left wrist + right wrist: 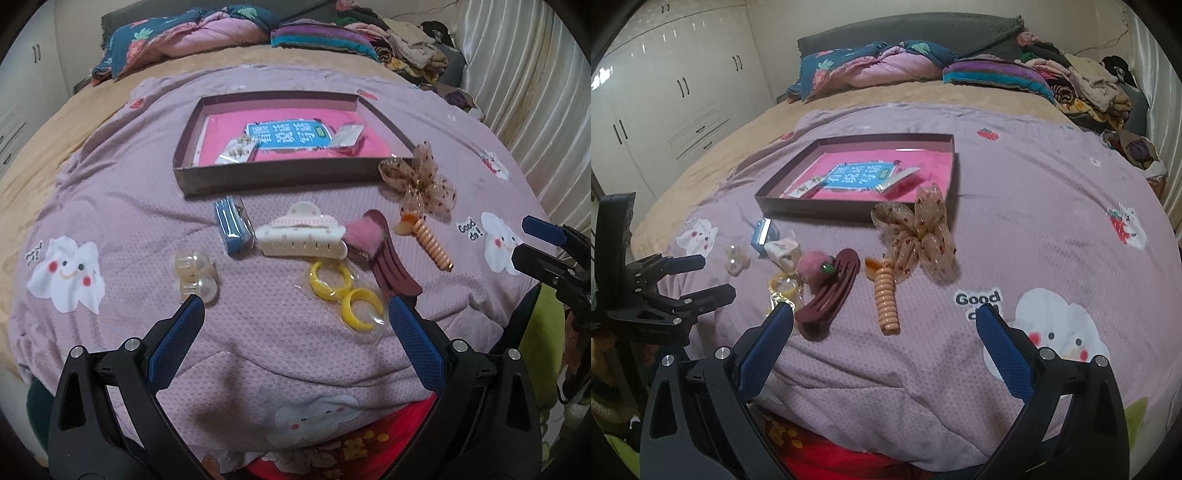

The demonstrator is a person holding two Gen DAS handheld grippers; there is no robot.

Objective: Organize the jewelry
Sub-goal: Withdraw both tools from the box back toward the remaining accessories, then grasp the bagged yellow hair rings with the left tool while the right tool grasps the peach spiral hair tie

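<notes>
A shallow brown tray (280, 176) with pink lining is seen ahead of the left gripper (295, 314); between them, clips and yellow rings (345, 293) lie scattered

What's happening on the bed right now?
A person holds a claw in each hand over the quilt; both the left claw and the right claw are open and empty. The tray already holds two small packets. Still outside it, in a row: clear clip, blue box, white clip, yellow rings, maroon clip, orange coil and bow.
</notes>
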